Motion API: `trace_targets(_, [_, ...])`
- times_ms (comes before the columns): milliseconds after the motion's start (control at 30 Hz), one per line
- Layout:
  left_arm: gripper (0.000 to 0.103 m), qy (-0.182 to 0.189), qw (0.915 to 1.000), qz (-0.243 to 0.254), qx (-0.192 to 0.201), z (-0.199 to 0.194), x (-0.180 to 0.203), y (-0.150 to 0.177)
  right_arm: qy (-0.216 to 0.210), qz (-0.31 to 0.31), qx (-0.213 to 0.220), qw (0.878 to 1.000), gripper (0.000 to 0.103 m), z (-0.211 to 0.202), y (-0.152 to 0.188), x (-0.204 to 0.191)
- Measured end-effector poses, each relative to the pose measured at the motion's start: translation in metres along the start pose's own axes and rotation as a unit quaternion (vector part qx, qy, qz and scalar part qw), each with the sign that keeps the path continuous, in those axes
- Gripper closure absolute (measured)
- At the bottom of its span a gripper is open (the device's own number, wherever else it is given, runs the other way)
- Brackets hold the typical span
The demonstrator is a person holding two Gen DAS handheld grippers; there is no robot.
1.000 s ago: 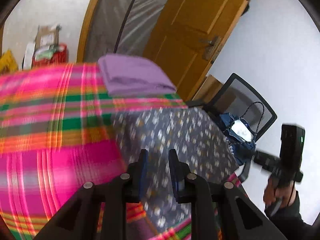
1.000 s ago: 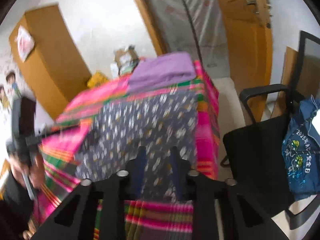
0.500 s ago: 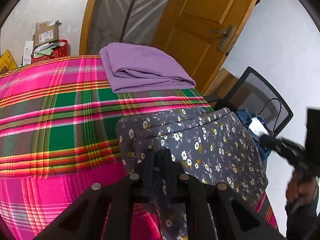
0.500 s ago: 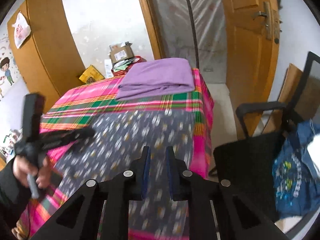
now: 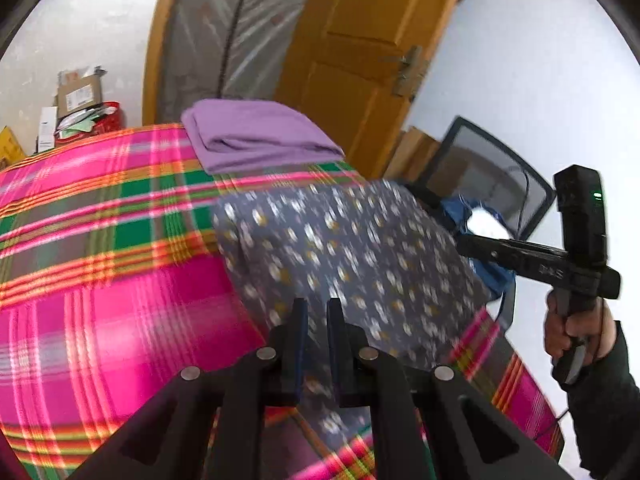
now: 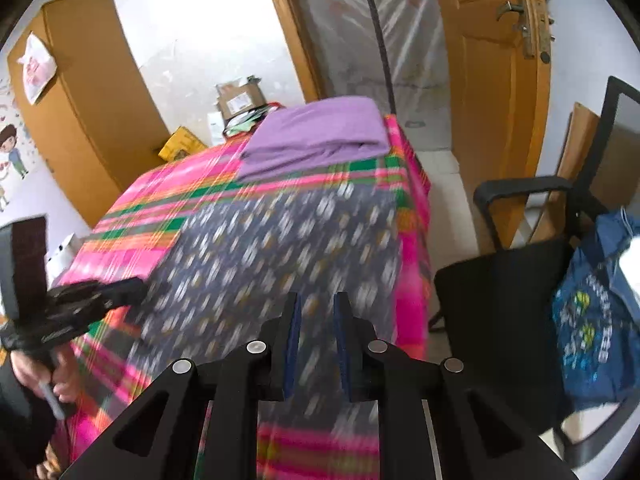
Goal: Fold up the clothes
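Across the table [image 5: 100, 280], floral cloth [image 5: 340, 248] spreads, gripped by both jaws, left just closed.

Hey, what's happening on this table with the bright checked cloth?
A person with a gripper in each hand is folding clothes. The left gripper and right gripper are at a grey floral garment spread on the checked tablecloth. The left jaws have just been closing; blur hides whether fabric is pinched. A purple garment lies folded at the far end.
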State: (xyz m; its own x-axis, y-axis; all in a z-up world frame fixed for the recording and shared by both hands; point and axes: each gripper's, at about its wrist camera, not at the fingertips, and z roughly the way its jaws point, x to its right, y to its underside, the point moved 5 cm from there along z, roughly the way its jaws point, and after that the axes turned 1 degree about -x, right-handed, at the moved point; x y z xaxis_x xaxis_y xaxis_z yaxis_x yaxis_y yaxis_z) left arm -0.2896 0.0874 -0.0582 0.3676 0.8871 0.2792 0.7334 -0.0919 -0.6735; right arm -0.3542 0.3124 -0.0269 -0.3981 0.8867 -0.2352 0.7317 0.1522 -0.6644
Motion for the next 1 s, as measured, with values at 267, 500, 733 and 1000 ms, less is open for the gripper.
trace_targets(267, [0.093,-0.007,0.9999,-0.006,-0.012,0.008,0.000,0.009,0.040,-0.028,-0.014,0.999,0.086,0.002,0.024,-0.012])
trace_targets(500, [0.093,-0.022,0.9996,-0.006,-0.014,0.007,0.007,0.016,0.055,-0.059,-0.029,0.996,0.083,0.007,0.033,-0.038])
trace_targets(733, [0.093,-0.018,0.9997,-0.013,-0.011,-0.028,0.022,0.035,0.060,-0.035,0.010,0.998,0.078,-0.043,0.041,-0.055])
trace_targets(1000, [0.093,-0.034,0.9990,-0.028,-0.012,-0.076,0.043,0.088,0.049,-0.001,0.035,0.998,0.071,-0.092,0.098,-0.089])
